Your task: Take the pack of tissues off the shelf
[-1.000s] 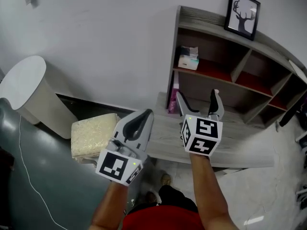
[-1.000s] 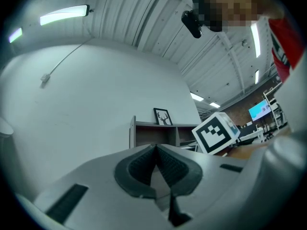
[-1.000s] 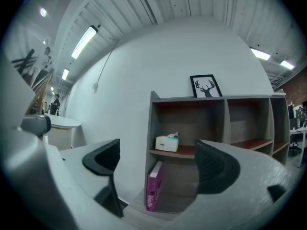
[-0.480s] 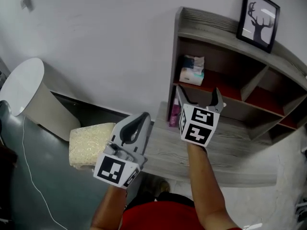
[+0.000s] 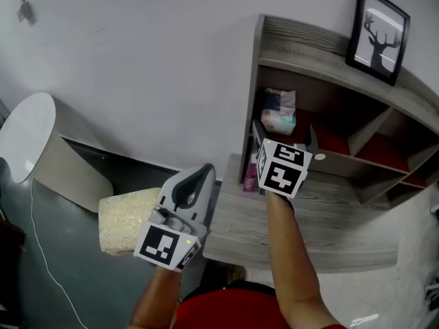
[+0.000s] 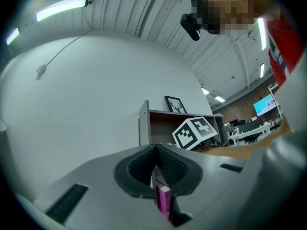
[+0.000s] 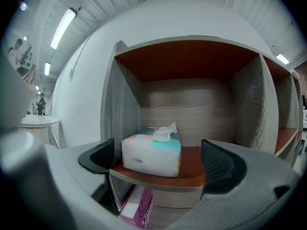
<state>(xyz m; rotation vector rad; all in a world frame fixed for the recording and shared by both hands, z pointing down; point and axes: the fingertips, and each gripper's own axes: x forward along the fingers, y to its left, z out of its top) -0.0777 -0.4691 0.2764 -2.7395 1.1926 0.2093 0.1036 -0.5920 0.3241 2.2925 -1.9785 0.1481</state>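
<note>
The pack of tissues (image 5: 280, 112) is white with teal print and has a sheet sticking out of its top. It lies on the red upper board of the grey wooden shelf (image 5: 343, 157), in the leftmost compartment. My right gripper (image 5: 283, 137) is raised just in front of that board, its jaws opening wide. In the right gripper view the tissue pack (image 7: 152, 153) sits ahead between the two pads, which do not touch it. My left gripper (image 5: 197, 178) hangs lower left, shut and empty, away from the shelf.
A pink box (image 5: 251, 173) stands on the lower ledge (image 5: 329, 232) under the tissue compartment. A framed deer picture (image 5: 378, 26) tops the shelf. A round white table (image 5: 24, 136) and a pale yellow bundle (image 5: 127, 218) are at the left, on the floor side.
My right gripper has risen and moved toward the tissue compartment, and its jaws have spread wider. The shelf looks closer. The left gripper has barely moved.
</note>
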